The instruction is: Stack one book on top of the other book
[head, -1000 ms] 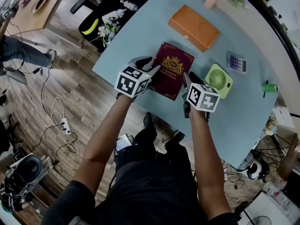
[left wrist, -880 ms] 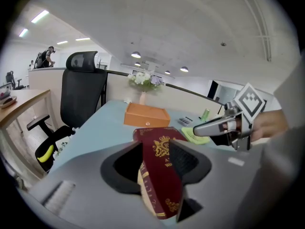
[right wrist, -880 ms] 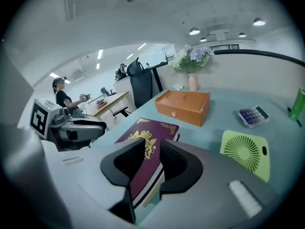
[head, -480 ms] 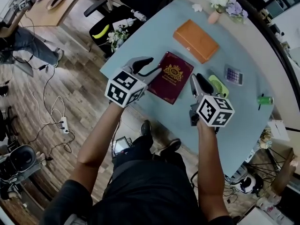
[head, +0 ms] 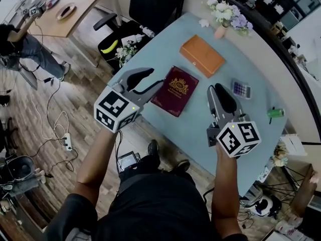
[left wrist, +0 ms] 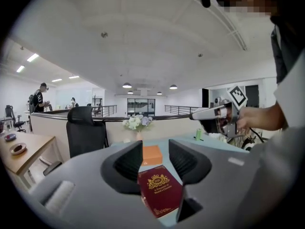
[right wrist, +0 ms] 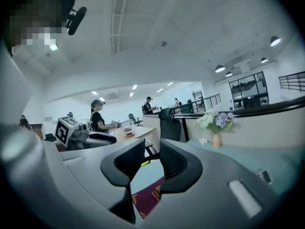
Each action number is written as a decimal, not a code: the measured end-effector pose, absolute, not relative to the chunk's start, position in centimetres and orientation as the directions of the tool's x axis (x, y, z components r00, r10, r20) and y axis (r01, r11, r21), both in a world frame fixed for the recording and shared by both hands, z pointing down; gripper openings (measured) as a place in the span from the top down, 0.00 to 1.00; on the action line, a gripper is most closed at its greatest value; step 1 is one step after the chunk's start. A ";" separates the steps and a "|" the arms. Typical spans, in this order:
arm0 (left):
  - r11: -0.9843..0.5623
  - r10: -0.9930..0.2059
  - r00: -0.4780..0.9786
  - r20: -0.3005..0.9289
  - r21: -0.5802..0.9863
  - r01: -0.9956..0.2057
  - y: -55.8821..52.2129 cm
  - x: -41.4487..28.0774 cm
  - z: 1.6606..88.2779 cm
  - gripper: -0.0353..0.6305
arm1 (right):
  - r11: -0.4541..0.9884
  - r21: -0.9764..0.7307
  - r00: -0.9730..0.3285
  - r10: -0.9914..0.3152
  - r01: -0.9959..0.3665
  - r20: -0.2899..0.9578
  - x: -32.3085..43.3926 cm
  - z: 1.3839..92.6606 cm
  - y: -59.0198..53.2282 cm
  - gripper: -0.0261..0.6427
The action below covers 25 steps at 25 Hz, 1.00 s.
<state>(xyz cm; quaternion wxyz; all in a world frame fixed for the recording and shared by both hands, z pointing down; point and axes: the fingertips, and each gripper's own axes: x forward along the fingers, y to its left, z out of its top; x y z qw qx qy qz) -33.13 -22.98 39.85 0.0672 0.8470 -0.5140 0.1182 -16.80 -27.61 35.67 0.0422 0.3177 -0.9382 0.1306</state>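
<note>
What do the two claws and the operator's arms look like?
Grey moulded shells on left claw and right claw, black ribbed pads, each carrying a white cube of black square markers. No cables visible. Forearms bare; dark short-sleeved top.

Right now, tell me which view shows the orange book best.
The head view: the orange book lies whole and uncovered. The left gripper view shows it small, between the jaws, beyond the red book. The right gripper view does not show it.
</note>
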 end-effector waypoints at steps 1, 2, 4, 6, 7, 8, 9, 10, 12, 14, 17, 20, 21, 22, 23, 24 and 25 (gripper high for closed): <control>-0.467 -0.856 0.447 0.261 -0.018 -0.884 -22.5 -32.7 39.1 0.61 | 0.773 -0.201 -0.799 -0.583 -0.602 0.149 -16.6 34.6 -27.2 0.82; -0.472 -0.857 0.450 0.250 -0.029 -0.881 -22.1 -32.3 38.3 0.61 | 0.781 -0.183 -0.802 -0.580 -0.597 0.140 -16.4 33.5 -26.7 0.82; -0.484 -0.858 0.462 0.224 -0.051 -0.874 -21.3 -31.1 36.4 0.61 | 0.799 -0.146 -0.812 -0.568 -0.583 0.131 -16.1 31.5 -25.5 0.82; -0.495 -0.858 0.473 0.202 -0.072 -0.866 -20.3 -30.0 34.8 0.61 | 0.822 -0.110 -0.828 -0.545 -0.558 0.132 -15.8 30.0 -24.2 0.82; -0.498 -0.858 0.477 0.191 -0.084 -0.863 -19.9 -29.4 34.0 0.61 | 0.831 -0.097 -0.835 -0.534 -0.547 0.135 -15.6 29.4 -23.6 0.82; -0.499 -0.859 0.479 0.180 -0.095 -0.861 -19.4 -28.8 33.3 0.61 | 0.837 -0.086 -0.839 -0.527 -0.540 0.135 -15.3 28.8 -23.1 0.83; -0.499 -0.861 0.479 0.169 -0.106 -0.860 -19.0 -28.3 32.6 0.61 | 0.841 -0.075 -0.842 -0.523 -0.535 0.133 -14.9 28.3 -22.6 0.84; -0.499 -0.863 0.480 0.158 -0.116 -0.859 -18.7 -27.8 32.0 0.61 | 0.845 -0.065 -0.844 -0.521 -0.531 0.127 -14.5 27.6 -22.1 0.84; -0.497 -0.865 0.480 0.143 -0.127 -0.858 -18.0 -26.9 30.8 0.61 | 0.852 -0.047 -0.850 -0.515 -0.522 0.111 -13.6 26.4 -21.1 0.84; -0.492 -0.868 0.475 0.144 -0.115 -0.863 -17.1 -25.9 29.6 0.61 | 0.857 -0.026 -0.855 -0.510 -0.514 0.098 -12.8 25.3 -20.2 0.84; -0.486 -0.872 0.470 0.139 -0.118 -0.866 -15.8 -24.5 28.3 0.61 | 0.859 0.002 -0.856 -0.510 -0.512 0.082 -11.4 23.9 -18.9 0.84; -0.483 -0.874 0.468 0.129 -0.136 -0.865 -14.8 -23.3 27.3 0.61 | 0.856 0.029 -0.854 -0.517 -0.516 0.062 -9.8 22.5 -18.0 0.84; -0.482 -0.875 0.467 0.128 -0.139 -0.865 -14.5 -22.9 27.1 0.61 | 0.855 0.034 -0.853 -0.519 -0.518 0.056 -9.2 22.2 -17.7 0.84; -0.481 -0.875 0.466 0.129 -0.142 -0.865 -14.2 -22.5 27.0 0.61 | 0.853 0.038 -0.852 -0.522 -0.520 0.052 -8.7 21.9 -17.5 0.84; -0.481 -0.876 0.465 0.131 -0.143 -0.865 -13.9 -22.1 27.0 0.61 | 0.851 0.041 -0.850 -0.525 -0.523 0.048 -8.2 21.8 -17.4 0.84; -0.481 -0.875 0.464 0.135 -0.141 -0.865 -13.7 -21.9 27.1 0.61 | 0.849 0.043 -0.848 -0.527 -0.526 0.047 -7.8 21.7 -17.3 0.84; -0.481 -0.875 0.464 0.140 -0.139 -0.866 -13.5 -21.6 27.3 0.61 | 0.847 0.043 -0.846 -0.531 -0.529 0.046 -7.4 21.7 -17.2 0.84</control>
